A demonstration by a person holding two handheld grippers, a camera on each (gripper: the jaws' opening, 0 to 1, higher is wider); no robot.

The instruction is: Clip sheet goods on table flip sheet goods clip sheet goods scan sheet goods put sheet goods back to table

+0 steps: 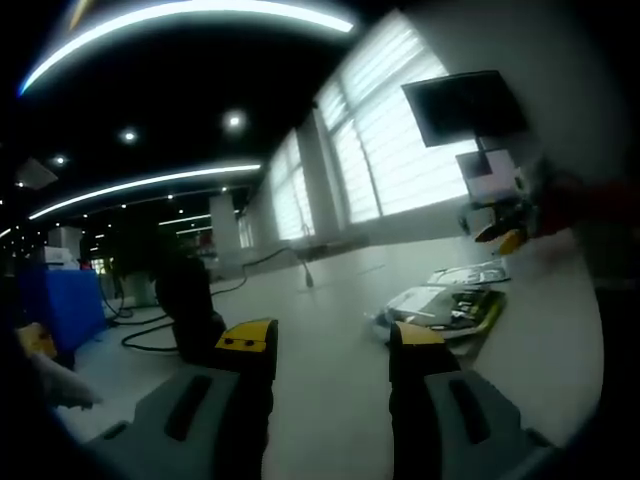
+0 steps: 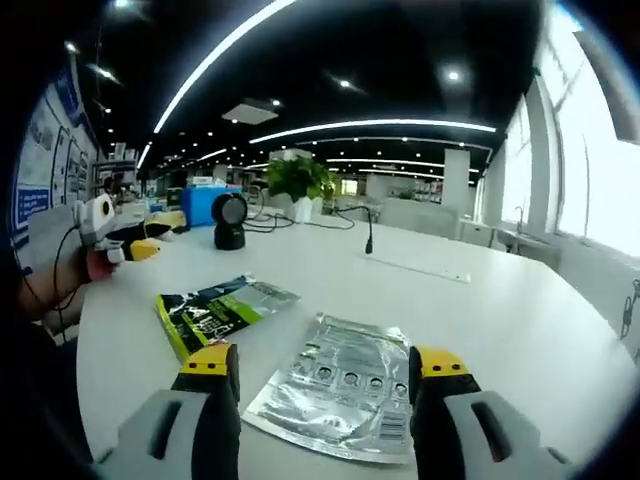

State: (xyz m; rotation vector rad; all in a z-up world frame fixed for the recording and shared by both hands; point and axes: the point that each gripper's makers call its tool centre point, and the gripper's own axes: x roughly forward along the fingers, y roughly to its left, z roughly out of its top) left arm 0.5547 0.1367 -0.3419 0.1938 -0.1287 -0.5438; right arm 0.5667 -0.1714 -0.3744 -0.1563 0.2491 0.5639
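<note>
Clearly your right gripper (image 2: 322, 375) hovers with jaws apart over the silver foil pouch (image 2: 337, 386), which lies flat near the tabletop's (image 2: 500, 310) near edge, just beside the green packet (image 2: 222, 308). Expect it to be light, limp and slick; pinch a sealed border at a corner, not the middle. Your left gripper (image 1: 330, 345) is likewise spread, holding nothing, well apart from both.

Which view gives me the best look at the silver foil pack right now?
The right gripper view: the silver foil pack lies flat, close, between the open jaws. The left gripper view shows it small, distant and blurred, beside the green pack.
</note>
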